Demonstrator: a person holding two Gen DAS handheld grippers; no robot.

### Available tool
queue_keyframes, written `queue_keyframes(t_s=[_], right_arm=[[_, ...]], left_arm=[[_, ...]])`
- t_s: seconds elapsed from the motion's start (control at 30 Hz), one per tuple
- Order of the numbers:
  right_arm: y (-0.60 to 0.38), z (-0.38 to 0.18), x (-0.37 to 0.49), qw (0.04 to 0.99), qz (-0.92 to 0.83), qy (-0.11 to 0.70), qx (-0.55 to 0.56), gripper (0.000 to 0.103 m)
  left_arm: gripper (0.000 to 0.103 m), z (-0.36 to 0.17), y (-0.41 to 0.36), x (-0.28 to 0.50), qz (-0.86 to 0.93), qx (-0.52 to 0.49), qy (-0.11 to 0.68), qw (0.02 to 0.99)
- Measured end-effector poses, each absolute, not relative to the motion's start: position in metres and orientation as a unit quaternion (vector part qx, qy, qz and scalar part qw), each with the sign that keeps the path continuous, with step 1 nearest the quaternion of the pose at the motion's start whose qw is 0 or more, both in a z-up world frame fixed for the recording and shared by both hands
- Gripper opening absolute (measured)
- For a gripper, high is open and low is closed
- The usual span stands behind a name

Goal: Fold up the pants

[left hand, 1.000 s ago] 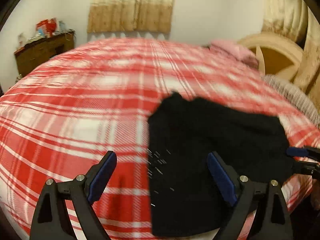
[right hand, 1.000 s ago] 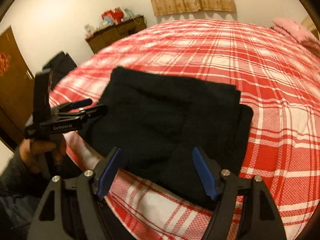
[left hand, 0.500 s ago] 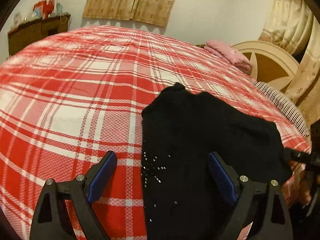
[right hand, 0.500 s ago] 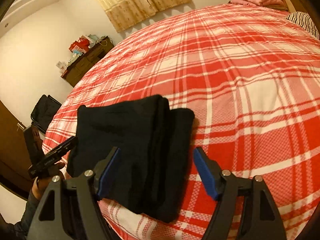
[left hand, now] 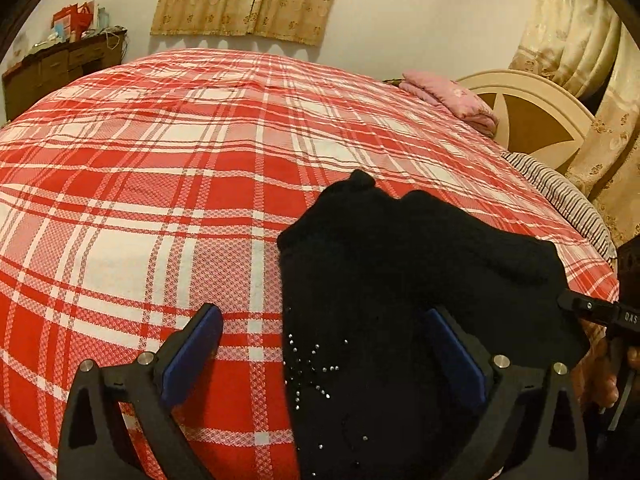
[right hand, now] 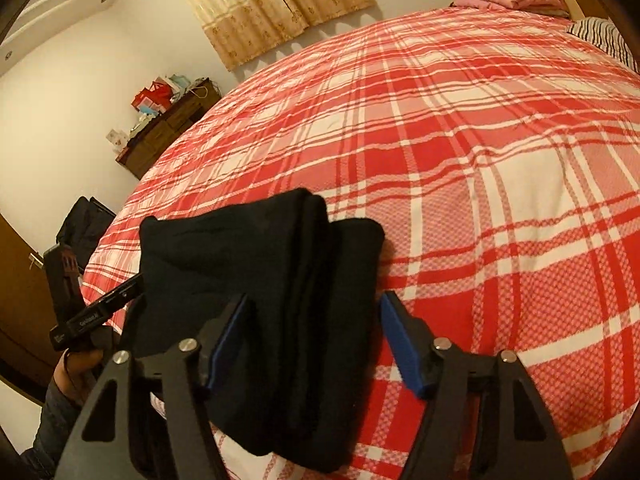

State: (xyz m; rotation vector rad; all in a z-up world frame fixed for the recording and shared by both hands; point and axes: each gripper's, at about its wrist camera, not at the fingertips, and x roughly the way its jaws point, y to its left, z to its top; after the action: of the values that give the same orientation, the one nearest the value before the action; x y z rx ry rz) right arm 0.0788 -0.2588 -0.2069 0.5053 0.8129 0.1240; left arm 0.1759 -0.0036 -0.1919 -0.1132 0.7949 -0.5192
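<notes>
Black folded pants (left hand: pixel 400 264) lie near the front edge of the red plaid bed (left hand: pixel 160 200). Small silver studs show on their near left part. My left gripper (left hand: pixel 324 344) hovers low over the pants' left edge, its jaws opening wide with that edge between them, pads apart from the cloth. In the right wrist view the pants (right hand: pixel 256 264) form a thick stack. My right gripper (right hand: pixel 314 340) straddles the stack's right part, its jaws closing, and the right pad stays just off the cloth. The left gripper (right hand: pixel 100 312) shows at the stack's left, held by a hand.
A pink folded blanket (left hand: pixel 452 100) and a striped pillow (left hand: pixel 560 196) lie by the cream headboard (left hand: pixel 532 108). A dark dresser (right hand: pixel 168 128) with boxes stands by the far wall. A black bag (right hand: pixel 84 228) sits on the floor left of the bed.
Both grippers came closer to the pants. The right view rolled and swung right, so the stack's right edge now lies between its narrower jaws. The left jaws spread a little wider.
</notes>
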Motion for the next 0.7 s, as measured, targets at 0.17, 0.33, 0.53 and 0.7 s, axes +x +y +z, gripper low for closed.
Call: queue_keyframes(t_s=[0.17,0.33,0.53,0.7], right_arm=[[-0.261,-0.208,0.077,0.881,0.079,0.386,0.262,0.049],[-0.261,-0.209,0.077,0.880,0.087,0.383,0.269,0.038],[-0.242,-0.193,0.068,0.901,0.088,0.362,0.221,0.031],[-0.231,-0.180,0.063,0.910,0.091,0.346,0.207,0.030]], left_arm=[[0.102,-0.190,-0.004,0.167,-0.267,-0.066,0.377,0.884],[0.068,-0.188,0.001,0.166,-0.260,-0.066,0.362,0.893],[0.025,-0.189,0.015,0.169,-0.277,-0.124,0.377,0.875],[0.015,-0.180,0.025,0.162,-0.282,-0.153,0.364,0.875]])
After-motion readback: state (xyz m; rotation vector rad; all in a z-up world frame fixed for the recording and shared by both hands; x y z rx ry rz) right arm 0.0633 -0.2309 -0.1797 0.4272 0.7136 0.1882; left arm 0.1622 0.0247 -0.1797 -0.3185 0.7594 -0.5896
